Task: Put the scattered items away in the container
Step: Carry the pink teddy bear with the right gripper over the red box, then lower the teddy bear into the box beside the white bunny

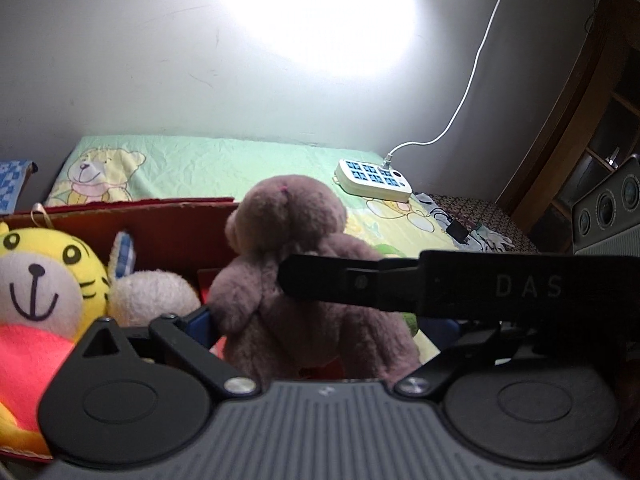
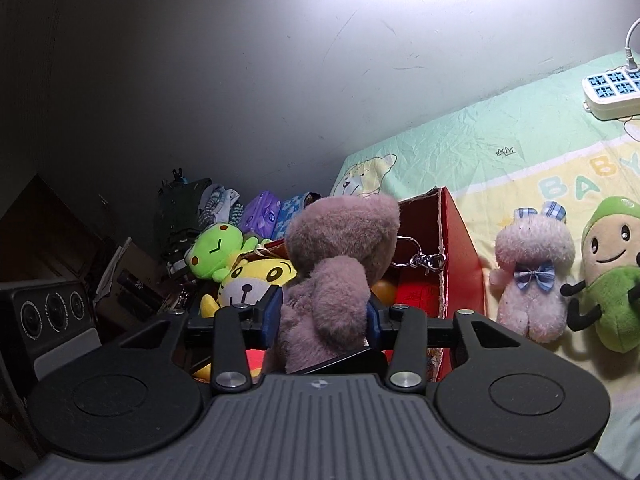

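A dusty-purple teddy bear (image 2: 340, 256) hangs upright over the near edge of a red cardboard box (image 2: 460, 248). My right gripper (image 2: 323, 314) is shut on it, with both blue pads pressed into its waist. In the left wrist view the teddy bear (image 1: 288, 264) stands between the wide-set jaws of my left gripper (image 1: 320, 322). The left pad brushes its fur, and a sliver of bedsheet shows before the right pad. The right gripper's black finger (image 1: 360, 284) crosses in front. A yellow tiger (image 1: 40, 280) and a white bunny (image 1: 152, 292) lie in the box.
A pink bunny (image 2: 532, 272) and a green pea plush (image 2: 612, 272) lie on the bedsheet right of the box. A green frog (image 2: 216, 252) and a keyring (image 2: 424, 258) are at the box. A white power strip (image 1: 374, 180) sits by the wall. A grey speaker-like unit (image 1: 608, 216) stands beside the bed.
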### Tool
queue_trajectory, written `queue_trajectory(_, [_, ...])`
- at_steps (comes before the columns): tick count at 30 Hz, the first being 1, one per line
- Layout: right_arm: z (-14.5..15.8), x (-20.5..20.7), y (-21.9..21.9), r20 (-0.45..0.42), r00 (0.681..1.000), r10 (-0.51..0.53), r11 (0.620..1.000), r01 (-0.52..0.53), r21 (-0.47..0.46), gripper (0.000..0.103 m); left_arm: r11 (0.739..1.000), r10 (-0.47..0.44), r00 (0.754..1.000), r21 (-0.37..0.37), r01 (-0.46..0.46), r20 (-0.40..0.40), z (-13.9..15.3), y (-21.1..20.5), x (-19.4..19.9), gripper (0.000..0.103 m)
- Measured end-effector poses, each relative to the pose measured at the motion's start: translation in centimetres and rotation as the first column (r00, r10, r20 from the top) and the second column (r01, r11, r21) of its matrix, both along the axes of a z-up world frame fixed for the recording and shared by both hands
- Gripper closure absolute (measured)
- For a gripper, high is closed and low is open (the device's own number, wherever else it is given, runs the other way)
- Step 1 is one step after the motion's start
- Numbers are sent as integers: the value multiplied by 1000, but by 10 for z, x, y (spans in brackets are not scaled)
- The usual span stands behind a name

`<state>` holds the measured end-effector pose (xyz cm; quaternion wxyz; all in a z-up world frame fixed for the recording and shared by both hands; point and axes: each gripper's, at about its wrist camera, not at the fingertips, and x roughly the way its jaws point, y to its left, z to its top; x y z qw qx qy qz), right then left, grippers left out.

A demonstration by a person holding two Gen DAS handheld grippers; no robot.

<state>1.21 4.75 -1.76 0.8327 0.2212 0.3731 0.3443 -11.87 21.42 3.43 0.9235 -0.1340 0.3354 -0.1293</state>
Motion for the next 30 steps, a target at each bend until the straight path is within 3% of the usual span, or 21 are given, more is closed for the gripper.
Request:
queue_trajectory(9, [8,9,22,40,999,10,1000,-9,-18,59,1000,6,1000,-21,-6,17,2,25,6,5])
queue_trajectory(21, [-9,26,41,-15,998,59,980,-61,-189,59,996,-14,994,-91,4,-110,-35,36,31,6])
queue_trajectory(30, [-21,38,53,-35,996,87,963,-93,-255,58,996,-17,987,-87,3,-157,-51,41,36,6])
